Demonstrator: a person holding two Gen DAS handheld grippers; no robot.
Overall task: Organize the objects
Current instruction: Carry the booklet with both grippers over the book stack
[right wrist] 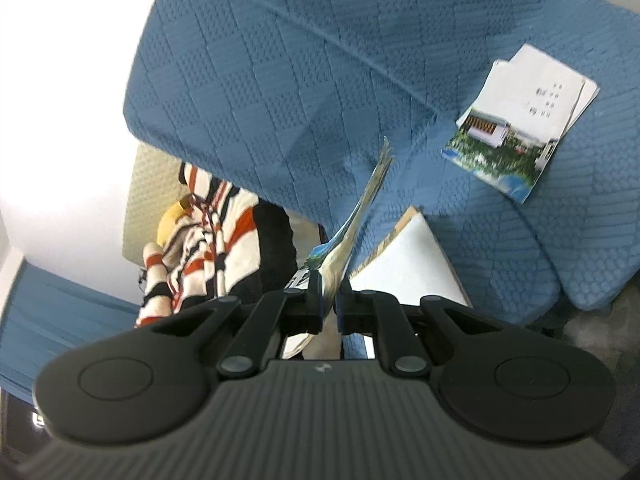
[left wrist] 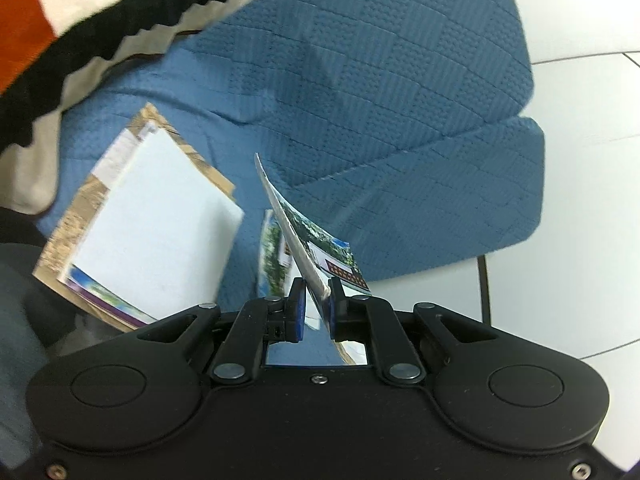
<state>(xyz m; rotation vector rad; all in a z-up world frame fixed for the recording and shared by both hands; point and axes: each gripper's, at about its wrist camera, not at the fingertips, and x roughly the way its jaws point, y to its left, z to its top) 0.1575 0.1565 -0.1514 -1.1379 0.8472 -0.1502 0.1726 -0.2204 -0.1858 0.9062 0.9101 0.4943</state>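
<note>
Left tool [left wrist: 317, 300] clenched on booklet [left wrist: 304, 236] edge; right tool [right wrist: 329, 304] clenched on brochure [right wrist: 352, 224].

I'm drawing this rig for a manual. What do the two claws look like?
Both are matte black: two round lobes, silver-riveted linkage arms and short fingers with blue pads. The left claw has a smooth body; the right claw has a ribbed grey one.

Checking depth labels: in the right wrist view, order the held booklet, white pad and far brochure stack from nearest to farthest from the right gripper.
1. Held booklet, between the right gripper pads.
2. White pad, just ahead, right.
3. Brochure stack, upper right on the blue cover.
</note>
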